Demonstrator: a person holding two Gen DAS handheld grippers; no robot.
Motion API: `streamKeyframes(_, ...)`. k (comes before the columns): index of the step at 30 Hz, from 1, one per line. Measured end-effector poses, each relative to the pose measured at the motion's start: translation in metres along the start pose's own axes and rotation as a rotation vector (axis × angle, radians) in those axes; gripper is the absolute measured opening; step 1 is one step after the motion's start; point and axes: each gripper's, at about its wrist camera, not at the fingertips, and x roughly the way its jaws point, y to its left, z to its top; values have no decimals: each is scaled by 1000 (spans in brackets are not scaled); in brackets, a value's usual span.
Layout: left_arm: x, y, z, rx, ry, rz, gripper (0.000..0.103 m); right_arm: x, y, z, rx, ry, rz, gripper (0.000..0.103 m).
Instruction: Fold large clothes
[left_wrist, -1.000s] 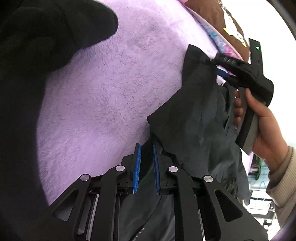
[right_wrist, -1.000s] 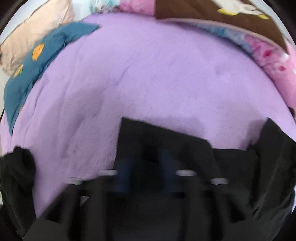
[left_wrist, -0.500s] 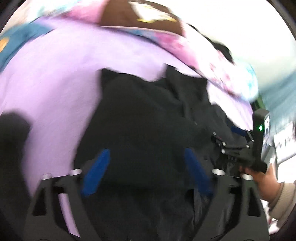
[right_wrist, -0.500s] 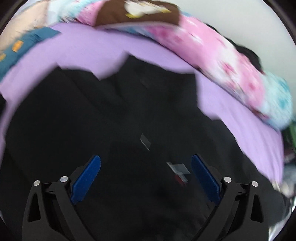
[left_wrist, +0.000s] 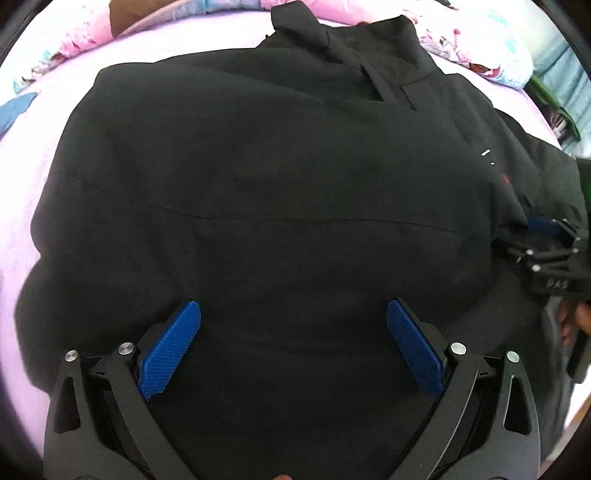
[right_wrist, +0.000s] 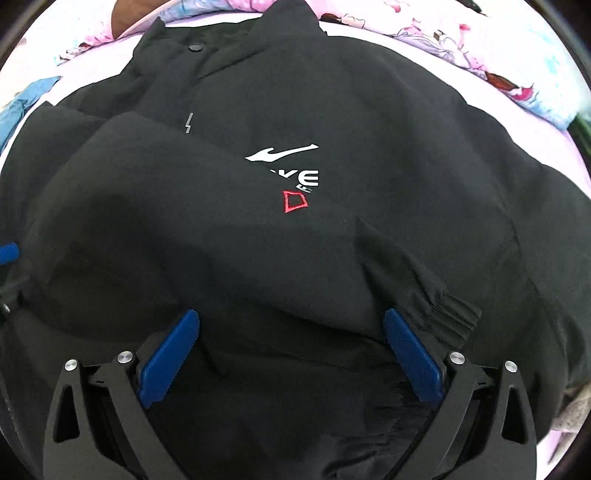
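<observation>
Lying spread across the purple blanket (left_wrist: 22, 206): a black jacket (left_wrist: 280, 192), long axis running from near edge to far edge, collar toward the floral pillows (right_wrist: 517, 62). Left gripper (left_wrist: 293, 314) and right gripper (right_wrist: 291, 325) spread wide above it, nothing pinched. Jaws just opened; cloth pinched a second ago now released and flat.

Black jacket (left_wrist: 280, 206) across blanket (left_wrist: 22, 155); bare lilac margins.
</observation>
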Motion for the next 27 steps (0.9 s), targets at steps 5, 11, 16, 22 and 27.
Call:
streamKeyframes(5, -10, 2, 9, -26, 32, 8, 97, -31, -13, 8, -4, -6, 59, 97)
streamKeyframes(11, -57, -28, 40, -106, -86, -60, 97, -119, -92, -15, 87, -155, 104, 97)
streamKeyframes(16, -55, -113, 74, 3, -141, -133, 97, -168, -218, -39, 256, -221, 3, 97)
streamKeyframes(22, -20, -212, 114, 7, -115, -214, 97, -214, -366, -67, 514, -327, -101, 97)
streamKeyframes(27, 22, -274, 123, 70, -65, -197, 97, -239, -472, -90, 735, -407, -191, 97)
